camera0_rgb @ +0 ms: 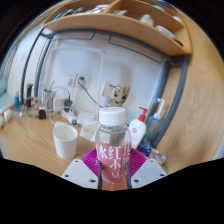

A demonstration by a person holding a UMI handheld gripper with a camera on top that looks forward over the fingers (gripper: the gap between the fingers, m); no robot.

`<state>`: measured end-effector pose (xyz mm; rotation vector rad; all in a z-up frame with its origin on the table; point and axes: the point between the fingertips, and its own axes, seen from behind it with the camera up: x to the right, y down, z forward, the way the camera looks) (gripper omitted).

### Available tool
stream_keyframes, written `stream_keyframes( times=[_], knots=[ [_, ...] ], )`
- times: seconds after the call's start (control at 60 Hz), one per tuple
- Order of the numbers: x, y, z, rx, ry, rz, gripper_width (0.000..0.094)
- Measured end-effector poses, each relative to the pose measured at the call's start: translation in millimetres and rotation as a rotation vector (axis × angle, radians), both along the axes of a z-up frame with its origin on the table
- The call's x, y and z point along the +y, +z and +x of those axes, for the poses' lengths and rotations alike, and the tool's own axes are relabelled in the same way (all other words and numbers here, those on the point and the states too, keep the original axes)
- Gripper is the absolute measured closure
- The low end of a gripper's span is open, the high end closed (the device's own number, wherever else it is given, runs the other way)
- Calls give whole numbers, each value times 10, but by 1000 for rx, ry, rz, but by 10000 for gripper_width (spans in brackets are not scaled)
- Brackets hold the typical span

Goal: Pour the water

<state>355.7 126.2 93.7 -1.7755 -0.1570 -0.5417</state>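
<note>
I have the clear plastic bottle with the white cap and red-pink label [113,146] clamped in the gripper [113,176]; it stands upright between the two fingers, and both pink pads [101,178] press against its lower body, so I judge the hold firm; the grasp part of the job looks done.

The pour itself is not begun, as far as I can see; the bottle is vertical, its cap is on, and no water is running; I cannot tell how full it is behind the label.

The white cylindrical cup [65,140] stands on the light wooden tabletop [30,150] ahead of the fingers and off to their left, apart from the bottle, its mouth open upward; I take it for the receiving vessel; whether it already holds any water I cannot see.

Just ahead and to the right of the fingers stands a white pump dispenser bottle with a red label [138,129], near the held bottle.

What remains, in my judgement: deal with the cap, carry the bottle leftward to the cup's rim, tilt, and pour.
</note>
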Motion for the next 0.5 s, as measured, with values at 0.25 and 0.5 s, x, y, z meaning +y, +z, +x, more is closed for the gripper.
stream_keyframes(
  times=[0.25,0.5],
  knots=[
    [557,172,-20,-698,69,-254,601],
    [833,186,-154,-1290,166,-422,601]
  ],
)
